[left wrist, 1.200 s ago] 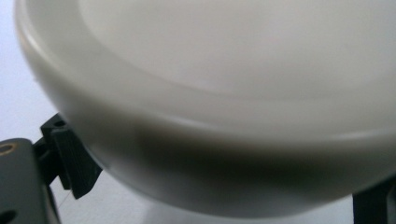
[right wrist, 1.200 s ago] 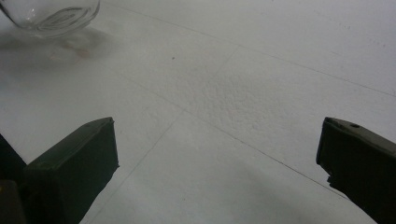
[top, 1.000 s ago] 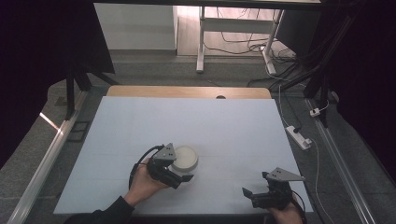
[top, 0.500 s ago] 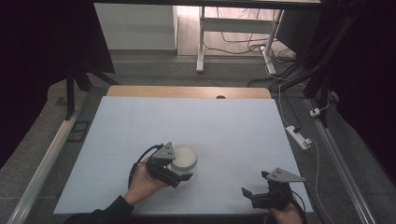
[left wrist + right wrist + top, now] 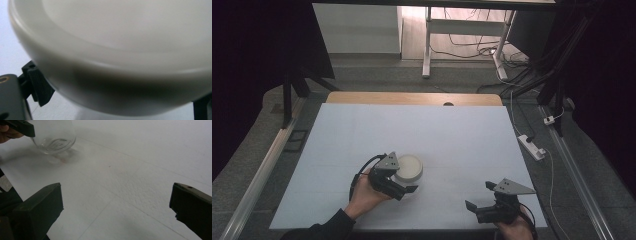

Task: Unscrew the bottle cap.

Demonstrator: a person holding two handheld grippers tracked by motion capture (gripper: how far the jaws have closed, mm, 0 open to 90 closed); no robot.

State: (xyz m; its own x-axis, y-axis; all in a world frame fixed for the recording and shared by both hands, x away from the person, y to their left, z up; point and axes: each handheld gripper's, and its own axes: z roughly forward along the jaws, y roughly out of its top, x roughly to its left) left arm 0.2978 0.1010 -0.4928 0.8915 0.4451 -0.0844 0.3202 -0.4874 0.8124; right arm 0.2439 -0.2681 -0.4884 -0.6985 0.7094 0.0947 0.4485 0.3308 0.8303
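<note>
- Sitting just below the middle of the high view, a white lid [image 5: 408, 167] tops a jar that rests on the pale table [image 5: 452, 135].
- Left gripper [image 5: 404, 182] is at the jar, lower left of centre in the high view, with the left hand [image 5: 364, 195] behind it and a black cable looping off its back.
- In the left gripper view the lid [image 5: 112, 50] takes up nearly the whole frame, blurred by closeness; a black jaw sits at the lower left edge and another at the lower right corner, one on each side of the lid.
- Those jaws are set wide, about the lid's width; whether they actually press on it I cannot tell, though the left one seems to meet the rim.
- In the right gripper view, at the upper left, the clear glass jar [image 5: 53, 136] stands on the table, with a black jaw tip of the left gripper beside its left shoulder.
- Right gripper [image 5: 480, 196] is at the lower right of the high view, near the table's front edge and well apart from the jar.
- Its jaws stand wide apart with bare table between them, as the right gripper view shows at its lower left and right edges.
- Beyond the table's far wooden edge, top of the high view, lie a white stand and loose cables on the floor.
</note>
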